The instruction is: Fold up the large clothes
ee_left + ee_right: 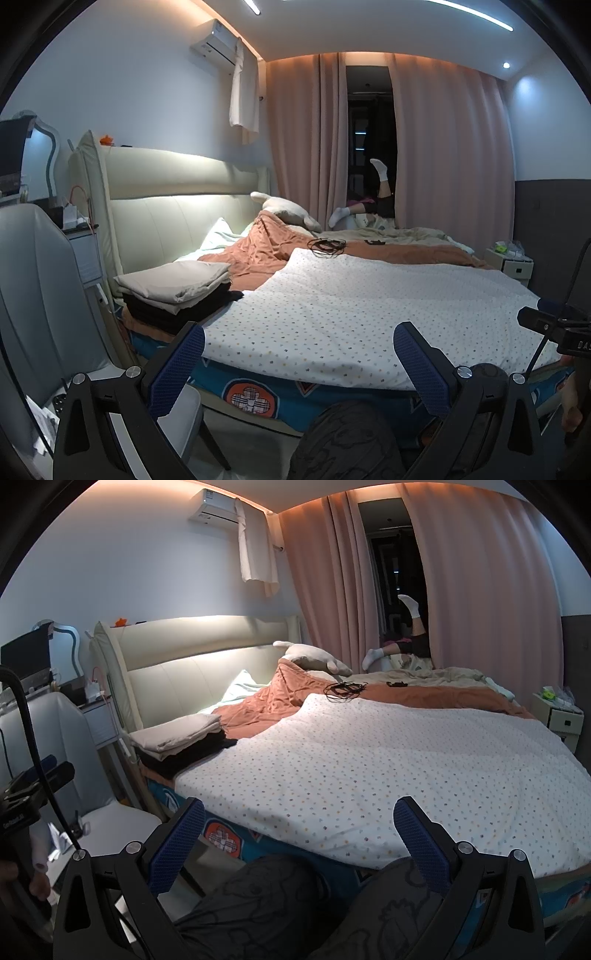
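Note:
A stack of folded clothes, beige [173, 282] on top of black, sits at the bed's near left corner; it also shows in the right wrist view [177, 733]. A white dotted quilt [369, 314] [388, 768] lies flat over the bed. My left gripper [299, 358] is open and empty, held before the bed's near edge. My right gripper [299, 834] is open and empty, also before the near edge. Both hover above the person's dark-trousered knees [266, 904]. No garment lies between the fingers.
An orange blanket [269, 247], a pillow [288, 212] and a coiled black cable [327, 246] lie at the bed's far side. A person's socked feet [378, 170] stick up by the curtains. A grey chair [40, 295] stands left; nightstands stand at both sides.

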### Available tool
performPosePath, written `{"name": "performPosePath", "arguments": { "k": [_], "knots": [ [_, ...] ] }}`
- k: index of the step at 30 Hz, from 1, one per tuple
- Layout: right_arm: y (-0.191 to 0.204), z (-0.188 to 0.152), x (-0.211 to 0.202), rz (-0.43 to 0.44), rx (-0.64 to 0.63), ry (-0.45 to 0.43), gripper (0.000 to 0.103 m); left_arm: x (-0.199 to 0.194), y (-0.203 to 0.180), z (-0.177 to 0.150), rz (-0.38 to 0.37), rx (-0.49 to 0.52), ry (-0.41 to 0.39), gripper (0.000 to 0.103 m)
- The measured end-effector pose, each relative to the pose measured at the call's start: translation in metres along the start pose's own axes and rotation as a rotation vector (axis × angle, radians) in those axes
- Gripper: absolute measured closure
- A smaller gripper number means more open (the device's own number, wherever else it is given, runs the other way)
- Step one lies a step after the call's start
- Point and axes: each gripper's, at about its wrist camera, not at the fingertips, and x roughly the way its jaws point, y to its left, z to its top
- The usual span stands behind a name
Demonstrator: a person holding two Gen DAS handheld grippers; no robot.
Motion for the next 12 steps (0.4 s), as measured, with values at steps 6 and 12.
{"name": "performPosePath", "arguments": {
  "k": [6, 12],
  "knots": [
    [0.002, -0.001, -0.006, -0.007, 0.007, -0.004, 0.001, -0.006, 0.003, -0.001, -0.007, -0.003, -0.005, 0.001],
    [0.004, -0.003, -0.016, -0.017, 0.004, -0.015, 0.001, -0.013, 0.004, -0.002, -0.018, -0.007, -0.008, 0.001]
  ]
}}
